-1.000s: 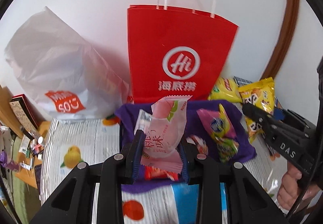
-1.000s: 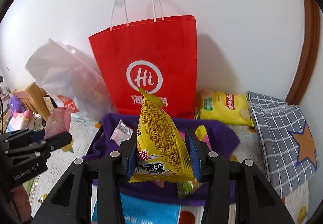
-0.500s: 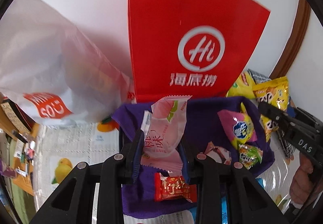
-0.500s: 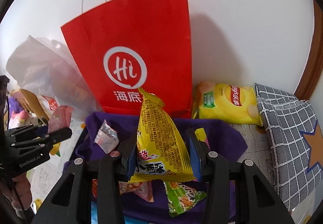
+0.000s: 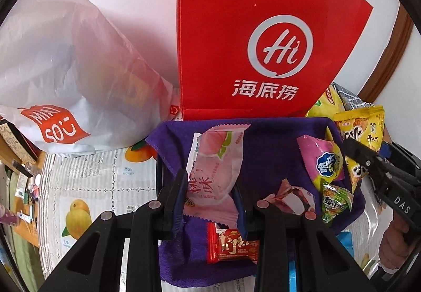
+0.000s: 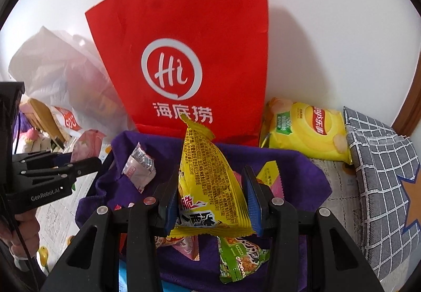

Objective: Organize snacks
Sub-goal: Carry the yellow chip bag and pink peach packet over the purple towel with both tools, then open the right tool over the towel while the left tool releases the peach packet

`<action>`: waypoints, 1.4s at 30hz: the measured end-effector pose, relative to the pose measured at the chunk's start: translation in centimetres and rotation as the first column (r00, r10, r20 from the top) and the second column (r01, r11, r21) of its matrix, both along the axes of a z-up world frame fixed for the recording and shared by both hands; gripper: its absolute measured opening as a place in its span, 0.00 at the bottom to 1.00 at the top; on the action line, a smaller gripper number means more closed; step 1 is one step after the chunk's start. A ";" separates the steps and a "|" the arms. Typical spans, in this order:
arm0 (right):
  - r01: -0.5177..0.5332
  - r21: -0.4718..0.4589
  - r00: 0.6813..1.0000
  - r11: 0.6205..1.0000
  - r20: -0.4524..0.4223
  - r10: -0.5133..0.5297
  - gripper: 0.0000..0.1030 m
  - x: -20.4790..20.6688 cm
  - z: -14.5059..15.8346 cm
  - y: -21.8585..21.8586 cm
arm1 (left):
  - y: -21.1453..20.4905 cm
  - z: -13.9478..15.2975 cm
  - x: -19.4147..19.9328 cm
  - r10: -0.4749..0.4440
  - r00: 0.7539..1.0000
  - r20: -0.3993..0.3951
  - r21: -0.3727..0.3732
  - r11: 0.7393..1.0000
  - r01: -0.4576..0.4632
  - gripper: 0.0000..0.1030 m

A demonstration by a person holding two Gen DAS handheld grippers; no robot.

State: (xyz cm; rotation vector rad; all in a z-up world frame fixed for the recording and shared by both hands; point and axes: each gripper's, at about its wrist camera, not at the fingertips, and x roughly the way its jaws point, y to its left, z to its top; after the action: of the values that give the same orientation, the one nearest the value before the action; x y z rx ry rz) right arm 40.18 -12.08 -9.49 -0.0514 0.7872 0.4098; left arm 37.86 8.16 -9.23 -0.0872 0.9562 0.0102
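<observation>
My left gripper [image 5: 210,197] is shut on a pink peach snack packet [image 5: 218,168], held upright above the purple cloth [image 5: 268,139]. My right gripper [image 6: 210,200] is shut on a yellow triangular snack bag [image 6: 208,176], also above the cloth [image 6: 294,165]. A tall red paper bag [image 5: 250,36] stands right behind the cloth; it also shows in the right wrist view [image 6: 184,55]. On the cloth lie a red candy [image 5: 232,243], a pink-and-yellow packet [image 5: 323,160], a green packet [image 6: 240,257] and a small white packet [image 6: 139,165].
A white plastic shopping bag [image 5: 60,76] sits left of the red bag. A yellow chips bag [image 6: 307,131] and a grey checked cloth [image 6: 381,173] lie at the right. A fruit-print tablecloth [image 5: 89,181] covers the table. Clutter lines the far left edge.
Both grippers have moved forward, closer to the red bag, which now looms larger. Both keep their packets held.
</observation>
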 end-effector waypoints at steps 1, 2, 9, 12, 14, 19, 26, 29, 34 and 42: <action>-0.001 -0.002 1.000 1.000 -0.002 0.001 0.43 0.0 -0.1 0.1 | 0.0 -0.1 0.0 0.001 1.000 -0.002 -0.001 1.000 -0.001 0.30; 0.000 -0.004 1.000 1.000 -0.005 0.000 0.43 0.1 -0.2 0.1 | 0.1 -0.1 0.0 0.002 1.000 -0.004 -0.002 1.000 -0.002 0.30; 0.011 -0.003 1.000 1.000 -0.009 -0.011 0.43 0.3 -0.3 -0.1 | 0.1 -0.3 0.0 0.006 1.000 -0.009 -0.002 1.000 -0.006 0.30; 0.009 -0.005 1.000 1.000 -0.010 -0.009 0.43 0.3 -0.4 -0.1 | 0.1 -0.3 0.0 0.004 1.000 -0.009 -0.001 1.000 -0.004 0.30; 0.008 -0.009 1.000 1.000 -0.012 -0.008 0.43 0.3 -0.5 0.0 | 0.1 -0.4 0.0 0.004 1.000 -0.011 0.000 1.000 -0.004 0.30; 0.007 -0.021 1.000 1.000 -0.020 -0.008 0.43 0.5 -0.8 0.3 | 0.1 -0.3 0.1 0.004 1.000 -0.013 0.000 1.000 -0.004 0.30; -0.002 -0.029 1.000 1.000 -0.026 0.002 0.43 0.6 -1.1 0.5 | 0.1 -0.4 0.1 0.004 1.000 -0.018 -0.004 1.000 -0.004 0.30; -0.007 -0.036 1.000 0.999 -0.030 0.006 0.43 0.6 -1.3 0.7 | 0.0 -0.4 0.1 0.004 1.000 -0.018 -0.003 1.000 -0.004 0.30; -0.015 -0.047 0.999 0.999 -0.039 0.013 0.43 0.6 -1.5 1.0 | 0.3 -0.4 0.2 0.011 1.000 -0.022 -0.005 1.000 -0.012 0.30; -0.029 -0.045 0.999 0.999 -0.046 0.027 0.43 0.7 -1.6 1.3 | 1.0 -0.4 0.2 0.031 0.999 -0.024 -0.018 0.999 -0.031 0.30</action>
State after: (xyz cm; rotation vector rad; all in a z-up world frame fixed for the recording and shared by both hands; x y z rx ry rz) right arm 40.87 -10.81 -11.08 -0.0959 0.8413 0.4210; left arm 38.09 9.15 -9.61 -0.1195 0.9791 0.0309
